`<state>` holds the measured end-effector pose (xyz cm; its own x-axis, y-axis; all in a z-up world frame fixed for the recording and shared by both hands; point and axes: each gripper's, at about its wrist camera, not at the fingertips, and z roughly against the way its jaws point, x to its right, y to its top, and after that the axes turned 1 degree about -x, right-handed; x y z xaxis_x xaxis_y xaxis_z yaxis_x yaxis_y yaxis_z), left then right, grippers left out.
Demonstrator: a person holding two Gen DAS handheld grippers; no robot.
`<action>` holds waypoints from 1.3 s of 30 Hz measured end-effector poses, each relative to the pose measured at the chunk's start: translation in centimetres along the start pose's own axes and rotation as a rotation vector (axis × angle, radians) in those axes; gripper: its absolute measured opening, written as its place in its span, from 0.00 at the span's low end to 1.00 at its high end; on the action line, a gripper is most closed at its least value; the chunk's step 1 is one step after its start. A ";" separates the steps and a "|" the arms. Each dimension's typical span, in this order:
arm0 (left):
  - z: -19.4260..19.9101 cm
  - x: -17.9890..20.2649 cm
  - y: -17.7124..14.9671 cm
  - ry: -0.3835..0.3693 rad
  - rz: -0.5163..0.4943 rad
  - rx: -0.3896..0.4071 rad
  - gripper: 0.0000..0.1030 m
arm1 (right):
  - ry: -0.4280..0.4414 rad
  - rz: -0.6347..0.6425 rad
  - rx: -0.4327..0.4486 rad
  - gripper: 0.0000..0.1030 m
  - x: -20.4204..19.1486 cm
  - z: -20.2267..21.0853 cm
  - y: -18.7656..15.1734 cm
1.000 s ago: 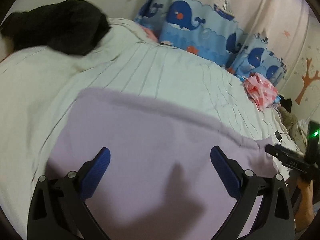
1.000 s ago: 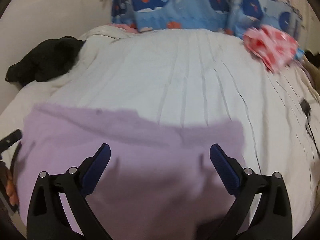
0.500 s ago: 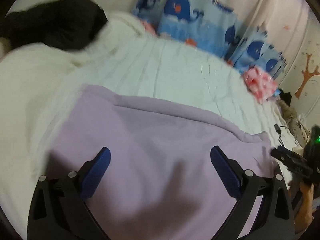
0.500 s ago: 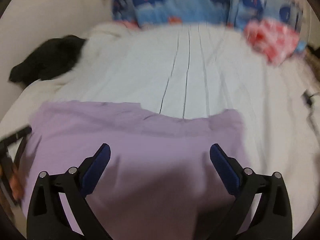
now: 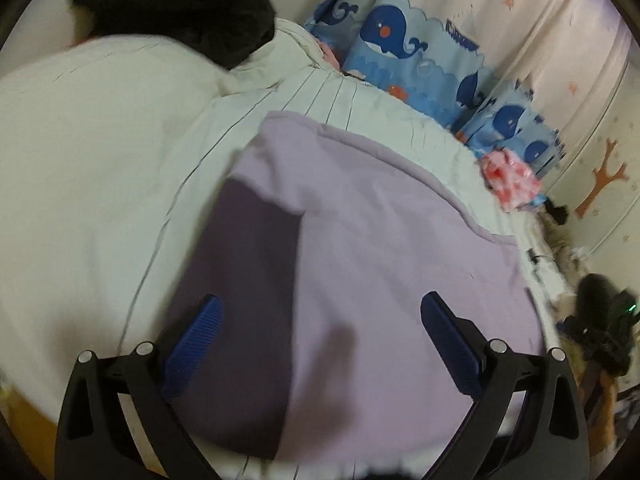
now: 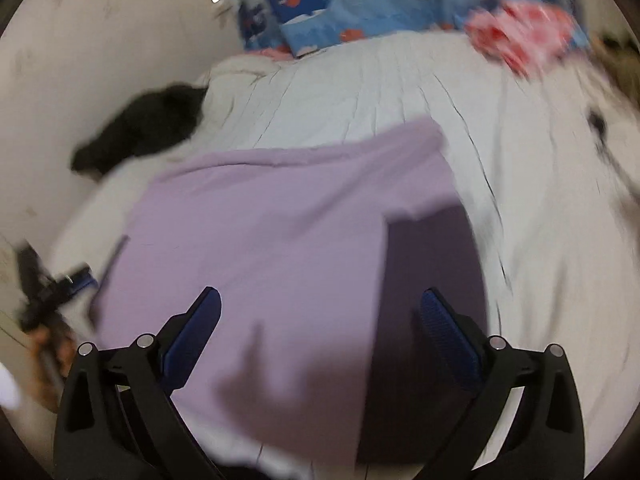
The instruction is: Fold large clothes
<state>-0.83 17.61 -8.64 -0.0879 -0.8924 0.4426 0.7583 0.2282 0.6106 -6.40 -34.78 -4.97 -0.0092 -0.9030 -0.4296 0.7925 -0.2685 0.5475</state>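
Observation:
A large lilac garment [image 5: 380, 248] lies spread flat on the white bed [image 5: 92, 152]; it also shows in the right wrist view [image 6: 280, 232]. My left gripper [image 5: 320, 320] is open and empty, hovering over the garment's near left part. My right gripper [image 6: 320, 316] is open and empty over the garment's near right part. The left gripper shows at the left edge of the right wrist view [image 6: 52, 288], and the right gripper shows at the right edge of the left wrist view [image 5: 600, 328]. Dark shadows fall across the cloth beneath both grippers.
A black garment [image 5: 180, 12] lies at the bed's far left corner. A pink-and-red patterned cloth [image 5: 508, 180] lies at the far right. Blue whale-print curtains [image 5: 404, 52] hang behind the bed. A dark cable [image 6: 596, 124] lies on the sheet at right.
Both grippers stay open and have swung outward and tilted. The garment now sits higher and more slanted in each view. The right wrist view is blurred from motion.

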 end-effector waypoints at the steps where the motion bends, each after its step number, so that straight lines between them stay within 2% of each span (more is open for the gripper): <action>1: 1.4 -1.4 -0.9 -0.014 0.036 0.001 0.93 | 0.031 -0.081 -0.008 0.94 2.1 1.2 -1.3; 3: 3.5 -4.0 -2.5 -0.035 0.111 0.001 0.93 | 0.116 -0.241 -0.017 0.94 5.6 2.7 -3.9; 5: 4.3 -5.6 -4.3 -0.046 0.184 -0.010 0.93 | 0.194 -0.349 -0.029 0.94 8.1 2.9 -5.4; 7: 4.6 -6.9 -5.7 -0.086 0.248 -0.038 0.93 | 0.251 -0.417 -0.045 0.94 9.1 2.3 -6.7; 11: 3.5 -8.0 -7.3 -0.182 0.366 -0.083 0.93 | 0.374 -0.492 -0.082 0.94 9.6 -0.7 -7.2; 14: 2.1 -7.4 -7.3 -0.196 0.358 -0.102 0.93 | 0.393 -0.505 -0.097 0.94 9.0 -2.9 -7.3; 18: 1.1 -6.3 -7.4 -0.278 0.376 -0.131 0.93 | 0.424 -0.520 -0.078 0.94 8.6 -3.4 -7.8; 21: 0.1 -5.8 -7.3 -0.245 0.346 -0.155 0.93 | 0.410 -0.515 -0.094 0.94 9.1 -4.2 -7.9; 23: -1.2 -6.7 -7.6 -0.197 0.390 -0.192 0.93 | 0.441 -0.549 -0.079 0.94 9.7 -4.3 -8.1; 24: -1.5 -7.1 -7.8 -0.222 0.437 -0.197 0.93 | 0.466 -0.553 -0.056 0.94 9.6 -3.9 -8.0; 26: -0.8 -6.9 -7.6 -0.281 0.445 -0.162 0.93 | 0.490 -0.497 -0.010 0.94 8.7 -2.9 -7.5; 29: -0.8 -5.8 -7.0 -0.257 0.370 -0.138 0.93 | 0.465 -0.456 -0.044 0.94 8.4 -4.0 -7.2; 31: -2.1 -6.1 -6.9 -0.260 0.411 -0.176 0.93 | 0.469 -0.473 -0.060 0.94 8.8 -5.2 -7.5; 33: -2.2 -6.0 -6.9 -0.320 0.486 -0.175 0.93 | 0.511 -0.474 -0.014 0.93 8.5 -4.6 -7.3; 34: -1.6 -5.9 -7.0 -0.317 0.475 -0.145 0.93 | 0.526 -0.439 0.027 0.93 7.9 -3.9 -7.0; 36: -1.4 -5.3 -7.1 -0.306 0.403 -0.120 0.93 | 0.517 -0.401 0.026 0.93 7.5 -4.1 -6.8; 38: -3.2 -5.9 -7.4 -0.285 0.411 -0.182 0.93 | 0.500 -0.425 -0.031 0.88 8.2 -5.8 -6.8; 39: -4.1 -6.6 -7.8 -0.311 0.479 -0.203 0.93 | 0.508 -0.448 -0.027 0.81 8.6 -6.1 -7.0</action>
<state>-3.54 20.18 -19.01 0.1328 -0.5461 0.8271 0.8655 0.4706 0.1718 -8.32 -38.64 -16.85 -0.0579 -0.4351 -0.8985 0.7938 -0.5659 0.2229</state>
